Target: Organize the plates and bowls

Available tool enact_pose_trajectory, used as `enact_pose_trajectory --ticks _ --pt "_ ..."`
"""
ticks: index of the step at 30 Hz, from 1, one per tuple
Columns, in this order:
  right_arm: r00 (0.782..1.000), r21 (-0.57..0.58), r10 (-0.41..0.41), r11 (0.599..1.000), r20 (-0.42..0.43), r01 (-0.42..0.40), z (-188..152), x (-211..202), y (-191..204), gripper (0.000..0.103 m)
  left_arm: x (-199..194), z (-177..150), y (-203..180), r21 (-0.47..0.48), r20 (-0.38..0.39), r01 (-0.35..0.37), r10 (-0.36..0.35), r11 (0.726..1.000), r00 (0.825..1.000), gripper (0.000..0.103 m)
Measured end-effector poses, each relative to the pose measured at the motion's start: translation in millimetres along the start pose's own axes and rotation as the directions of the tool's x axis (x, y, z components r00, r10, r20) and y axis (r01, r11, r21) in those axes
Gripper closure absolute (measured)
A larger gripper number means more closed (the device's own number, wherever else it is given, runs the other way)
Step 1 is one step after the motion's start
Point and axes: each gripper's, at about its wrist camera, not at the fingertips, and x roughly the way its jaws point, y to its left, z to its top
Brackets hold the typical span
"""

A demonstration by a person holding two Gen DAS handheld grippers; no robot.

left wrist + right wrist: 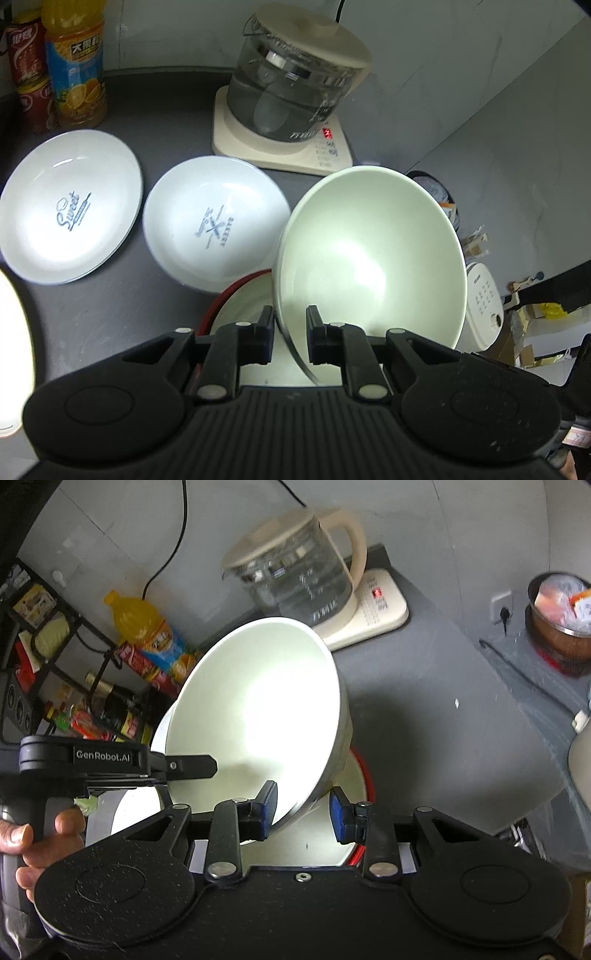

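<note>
A pale white bowl (369,254) is tilted up on its side above a red-rimmed bowl (236,295) on the dark counter. My left gripper (290,325) straddles its near rim, one finger on each side, with a gap at the right finger. In the right wrist view the same white bowl (258,716) stands tilted with its rim between my right gripper's (303,805) blue pads, which stand apart from it. The left gripper (184,766) reaches onto the bowl's left rim there. Two white printed plates (70,206) (214,236) lie flat to the left.
A glass kettle (291,92) on its cream base stands at the back. An orange juice bottle (75,62) and red cans (26,55) stand at the back left. A wire rack of packets (55,657) and a copper pot (557,627) flank the counter.
</note>
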Motion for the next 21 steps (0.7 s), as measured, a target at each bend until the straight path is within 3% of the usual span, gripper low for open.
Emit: enact_pose_trajectory --ticks 21 --pt "0.994 -0.029 -0.026 0.999 -0.108 0.023 -25.7 20.4 4.0 0.072 21.3 -34.5 31.0 -0.034 -0.125 -0.058 0.053 0.998 0.991 0.086"
